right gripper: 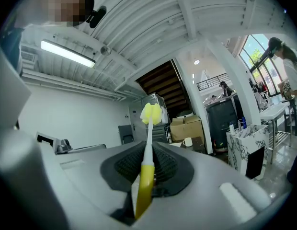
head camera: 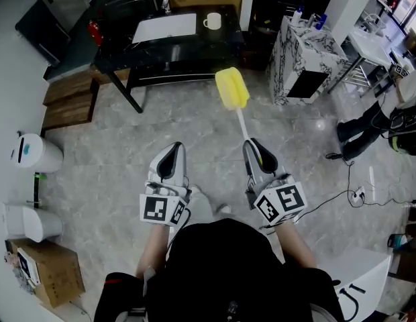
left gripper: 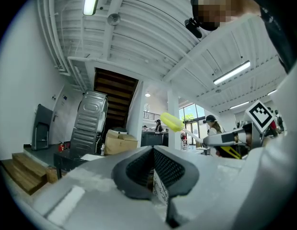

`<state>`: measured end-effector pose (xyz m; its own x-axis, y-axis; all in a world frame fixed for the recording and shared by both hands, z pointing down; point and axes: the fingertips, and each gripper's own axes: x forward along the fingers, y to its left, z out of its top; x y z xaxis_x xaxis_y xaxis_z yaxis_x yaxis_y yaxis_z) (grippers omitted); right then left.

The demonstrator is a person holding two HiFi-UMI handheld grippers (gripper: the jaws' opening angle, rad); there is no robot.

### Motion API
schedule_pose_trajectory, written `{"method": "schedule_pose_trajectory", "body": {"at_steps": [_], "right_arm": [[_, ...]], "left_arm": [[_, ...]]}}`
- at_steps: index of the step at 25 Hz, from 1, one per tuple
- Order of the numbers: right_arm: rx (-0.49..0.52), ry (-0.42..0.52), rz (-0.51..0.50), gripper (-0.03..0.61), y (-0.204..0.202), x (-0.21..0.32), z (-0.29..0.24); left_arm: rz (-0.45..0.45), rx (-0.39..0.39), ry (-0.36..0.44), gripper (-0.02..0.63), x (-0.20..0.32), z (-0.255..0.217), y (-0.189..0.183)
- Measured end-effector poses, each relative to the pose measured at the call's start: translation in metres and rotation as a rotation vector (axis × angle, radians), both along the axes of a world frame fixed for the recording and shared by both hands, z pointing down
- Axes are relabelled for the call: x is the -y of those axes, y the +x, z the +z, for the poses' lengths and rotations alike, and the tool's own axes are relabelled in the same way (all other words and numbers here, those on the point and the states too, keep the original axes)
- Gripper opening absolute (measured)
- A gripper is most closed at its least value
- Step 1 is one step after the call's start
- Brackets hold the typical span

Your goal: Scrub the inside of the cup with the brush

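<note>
My right gripper (head camera: 256, 154) is shut on the brush (head camera: 232, 88), a yellow sponge head on a white stem with a yellow handle; the head sticks out ahead of the jaws over the floor. In the right gripper view the brush (right gripper: 150, 113) runs up between the closed pads of the right gripper (right gripper: 147, 163). My left gripper (head camera: 170, 157) is shut with nothing in it, level beside the right one; its jaws (left gripper: 152, 169) meet in the left gripper view. The white cup (head camera: 213, 21) stands far ahead on a black table (head camera: 215, 44), seen small as the cup (right gripper: 188, 142) in the right gripper view.
A white sheet (head camera: 165, 27) lies on the black table. A marble-patterned cabinet (head camera: 304, 62) stands at the right, wooden steps (head camera: 69, 101) at the left. White bins (head camera: 35, 153) and a cardboard box (head camera: 52, 274) line the left wall. Another person (head camera: 379, 123) stands at the far right; cables (head camera: 342, 194) cross the floor.
</note>
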<state>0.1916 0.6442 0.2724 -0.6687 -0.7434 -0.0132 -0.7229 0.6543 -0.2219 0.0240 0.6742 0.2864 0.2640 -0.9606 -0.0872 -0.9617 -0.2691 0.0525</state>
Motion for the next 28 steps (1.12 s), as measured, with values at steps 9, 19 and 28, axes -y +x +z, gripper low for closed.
{"method": "schedule_pose_trajectory", "body": {"at_steps": [9,19,28], "right_arm": [[-0.019,0.009,0.018,0.041,-0.003,0.025,0.003],[-0.056,-0.024,0.037,0.041,-0.021,0.109,0.006],[-0.079,-0.040,0.055,0.041,-0.053,0.189,0.009]], "left_arm": [[-0.006,-0.004,-0.009,0.002,0.028,0.008,-0.009],[0.032,-0.019,-0.008,0.002,0.123,0.007,-0.020],[0.069,-0.022,0.001,0.002,0.211,0.009,-0.046]]}}
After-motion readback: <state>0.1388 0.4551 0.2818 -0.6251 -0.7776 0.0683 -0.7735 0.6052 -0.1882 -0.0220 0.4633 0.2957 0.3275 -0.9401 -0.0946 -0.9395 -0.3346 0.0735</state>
